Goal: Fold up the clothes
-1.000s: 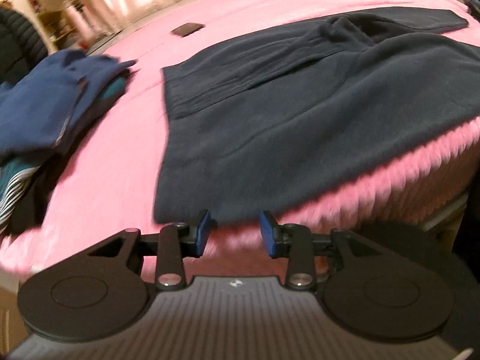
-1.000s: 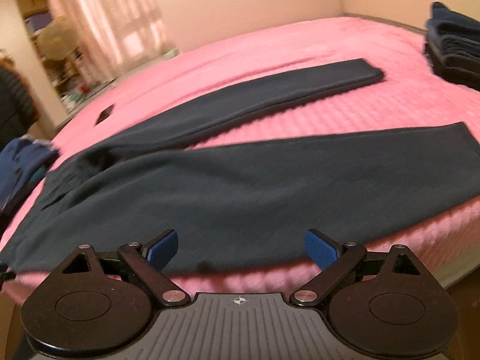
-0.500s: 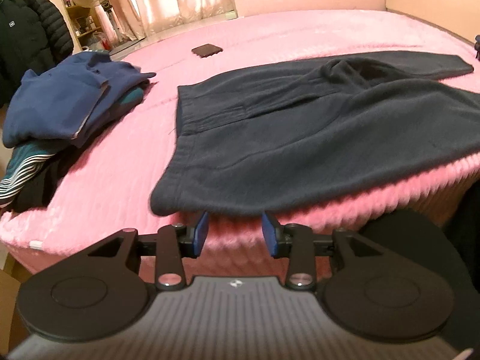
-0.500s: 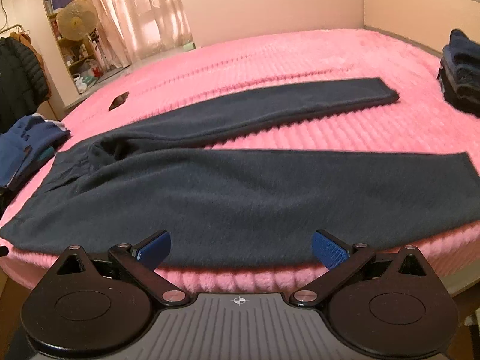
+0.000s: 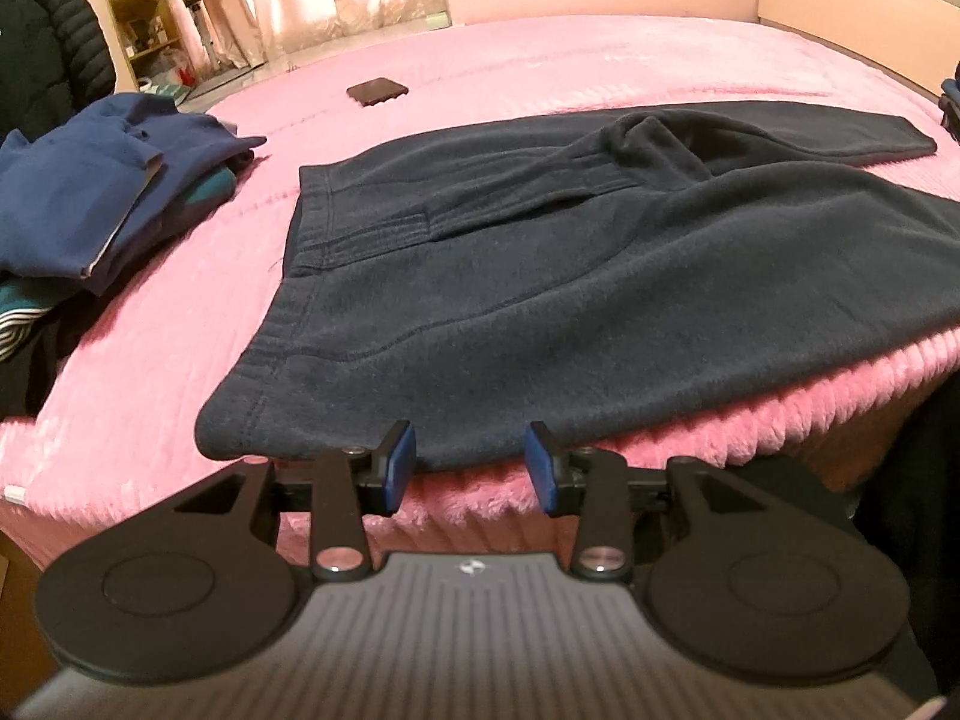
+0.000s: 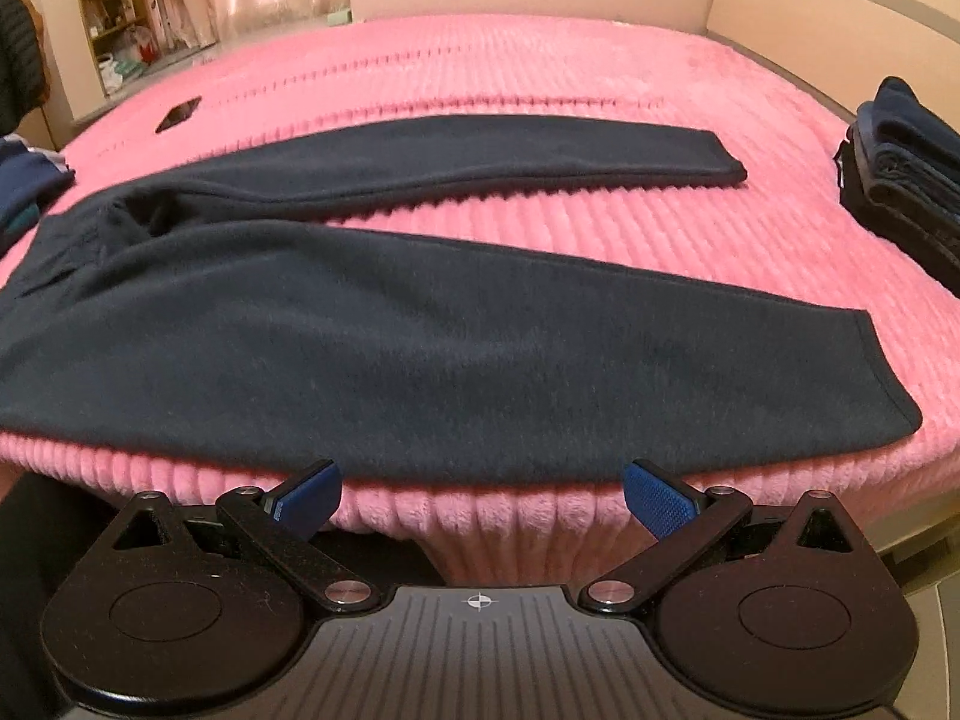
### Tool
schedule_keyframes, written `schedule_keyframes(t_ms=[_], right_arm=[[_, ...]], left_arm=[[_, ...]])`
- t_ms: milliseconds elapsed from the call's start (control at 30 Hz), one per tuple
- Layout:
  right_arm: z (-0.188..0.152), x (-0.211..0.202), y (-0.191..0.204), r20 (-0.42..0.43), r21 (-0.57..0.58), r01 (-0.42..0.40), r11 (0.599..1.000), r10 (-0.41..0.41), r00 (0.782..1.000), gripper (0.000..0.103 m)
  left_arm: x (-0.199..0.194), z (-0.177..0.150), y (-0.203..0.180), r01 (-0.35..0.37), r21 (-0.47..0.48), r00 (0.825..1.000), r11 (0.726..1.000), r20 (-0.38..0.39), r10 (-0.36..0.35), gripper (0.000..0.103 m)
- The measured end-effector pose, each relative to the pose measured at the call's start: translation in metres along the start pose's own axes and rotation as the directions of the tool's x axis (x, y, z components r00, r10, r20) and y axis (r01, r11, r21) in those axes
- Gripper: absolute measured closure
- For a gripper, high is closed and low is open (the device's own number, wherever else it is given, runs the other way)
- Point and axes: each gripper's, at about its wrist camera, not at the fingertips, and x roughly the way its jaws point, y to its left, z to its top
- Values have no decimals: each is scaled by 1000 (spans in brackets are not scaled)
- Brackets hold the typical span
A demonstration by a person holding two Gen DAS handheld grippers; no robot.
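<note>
A: Which step would you say is in hand?

B: The very start of a fold, I'd judge. The dark trousers [image 5: 540, 276] lie spread flat on the pink bed [image 5: 150, 360], legs parted in a V, no fold made in them. At far left sits a pile of blue clothes [image 5: 78, 198], apart from the trousers.

A: And the left claw [image 5: 470, 468]?

B: Its blue pads stand a little apart with nothing between them. It hangs just off the bed's near edge, with the waistband corner [image 5: 240, 426] just ahead and slightly left.

A: The right claw [image 6: 482, 495]?

B: Spread wide and empty, also at the near edge. The near leg [image 6: 420, 360] lies straight ahead; its hem [image 6: 888, 372] is off to the right, and the far leg [image 6: 510, 156] lies beyond. A folded stack [image 6: 900, 174] sits at far right.

A: So the next move?

B: Probably each claw goes forward and low, nips the near edge of cloth, then carries the near leg over the far one.
</note>
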Motion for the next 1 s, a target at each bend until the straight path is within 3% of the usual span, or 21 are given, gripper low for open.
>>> schedule_keyframes(t_ms=[667,767,1000], right_arm=[[-3,13,1,-36,-3,-19,1000,19,999,0],[6,6,-4,-5,-17,-34,999,34,999,0],[59,-6,-23,100,-131,-30,991,43,994,0]], left_arm=[[13,5,-4,4,47,999,999,-35,-3,66],[7,16,5,30,46,999,999,-15,-29,66],[15,69,42,-16,137,999,990,43,10,65]])
